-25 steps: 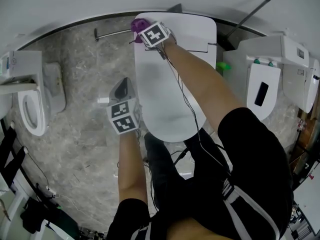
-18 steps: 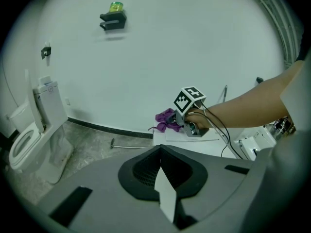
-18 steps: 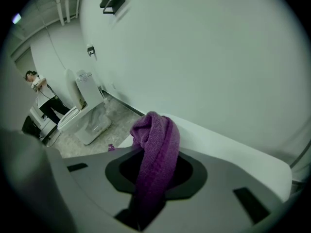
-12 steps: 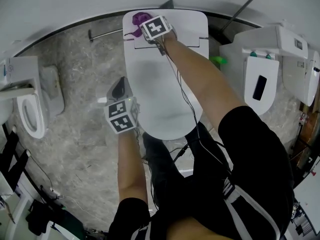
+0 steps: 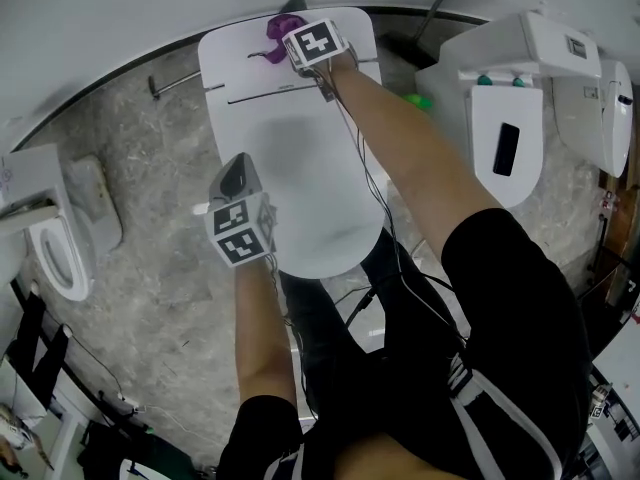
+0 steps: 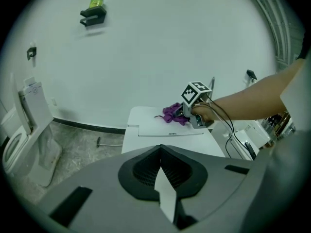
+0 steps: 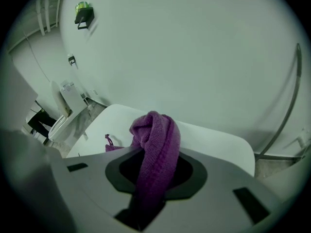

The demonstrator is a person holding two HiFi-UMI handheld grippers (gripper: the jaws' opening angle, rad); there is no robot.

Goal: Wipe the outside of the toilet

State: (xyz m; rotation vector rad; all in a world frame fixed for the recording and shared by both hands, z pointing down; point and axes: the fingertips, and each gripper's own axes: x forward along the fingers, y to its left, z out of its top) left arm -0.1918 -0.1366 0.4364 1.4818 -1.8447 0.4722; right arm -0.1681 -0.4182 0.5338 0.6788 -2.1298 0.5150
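Currently the right gripper (image 5: pixel 293 36) is clenched on a purple cloth (image 7: pixel 156 139). In its own view the knitted fabric runs up between the two jaws and folds over in front of them. A loose tail with a small loop lies just ahead and to the left of the tool. The cloth rests on the flat white back part of the toilet (image 5: pixel 300 168), right under the jaw tips and close to the wall (image 7: pixel 194 42) that rises straight ahead of them.

The left gripper (image 5: pixel 238 171) sits well behind the right one, over the left edge of the closed toilet lid (image 6: pixel 165 142). Its jaws are drawn together with only a thin sliver between them, and nothing is gripped. Looking along those jaws, the lid stretches forward, and the cloth and the right gripper sit at its far end.

A thin cable (image 5: pixel 370 198) trails back along the person's right forearm. A metal rod (image 5: pixel 175 78) lies on the stone floor to the left of the right gripper. Further white toilets stand off to either side, one (image 5: pixel 505 138) to the right and one (image 5: pixel 60 233) to the left.
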